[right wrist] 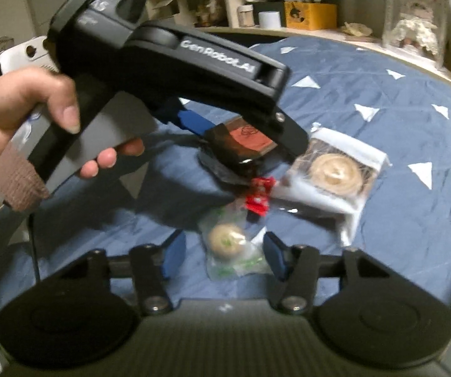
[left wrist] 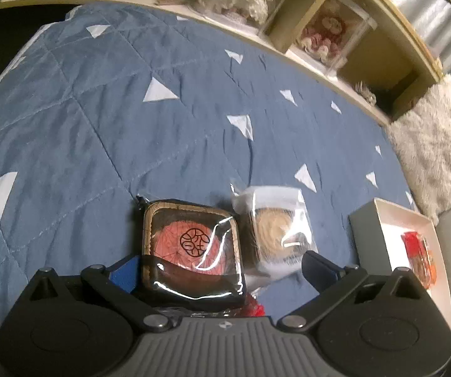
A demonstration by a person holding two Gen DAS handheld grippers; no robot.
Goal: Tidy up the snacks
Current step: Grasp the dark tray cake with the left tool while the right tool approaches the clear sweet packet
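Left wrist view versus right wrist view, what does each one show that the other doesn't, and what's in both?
Only the left wrist view shows the white box with a red snack inside, and the furry pillow.

Only the right wrist view shows the green-wrapped round snack between the right tool's open fingers, the hand holding the left tool, and a small red candy.

Both show the blue quilt, the dark square snack and the clear-wrapped pastry beside it.
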